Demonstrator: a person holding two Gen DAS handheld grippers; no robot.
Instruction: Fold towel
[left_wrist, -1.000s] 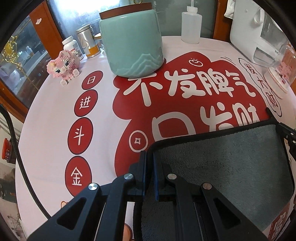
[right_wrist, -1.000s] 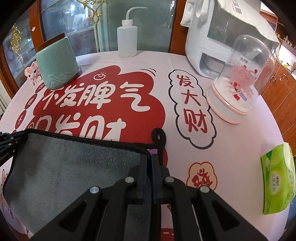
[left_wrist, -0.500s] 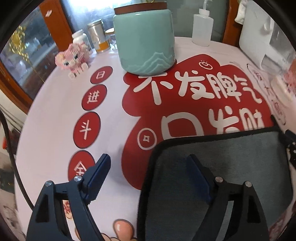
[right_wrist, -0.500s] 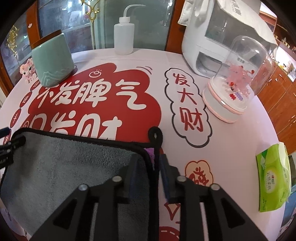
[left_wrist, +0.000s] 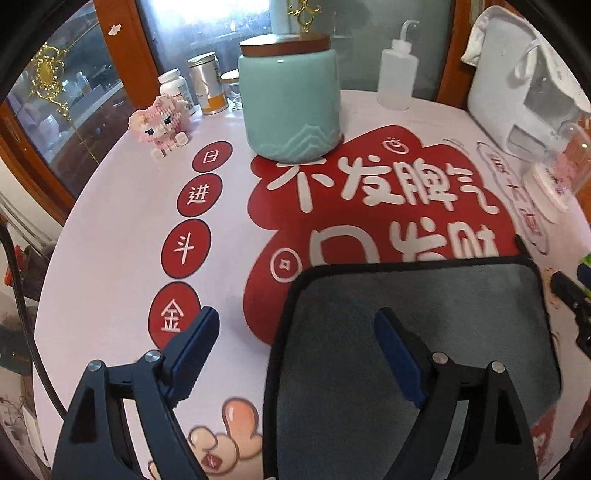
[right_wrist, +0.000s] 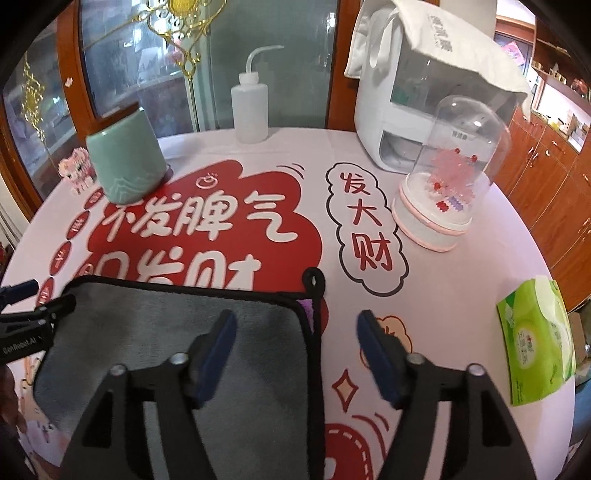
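Note:
A grey towel with black trim lies folded flat on the round printed table; it also shows in the right wrist view, its hanging loop at the far right corner. My left gripper is open and empty, raised over the towel's left edge. My right gripper is open and empty, raised over the towel's right edge. The left gripper's tips show at the left of the right wrist view.
A teal ceramic jar stands at the back, with a squeeze bottle, a pink block pig and small jars. A white appliance, a glass dome and a green wipes pack stand on the right.
Both grippers were shut on the towel's far corners a second ago. Both have opened, let go of the towel and lifted back; the towel now lies flat.

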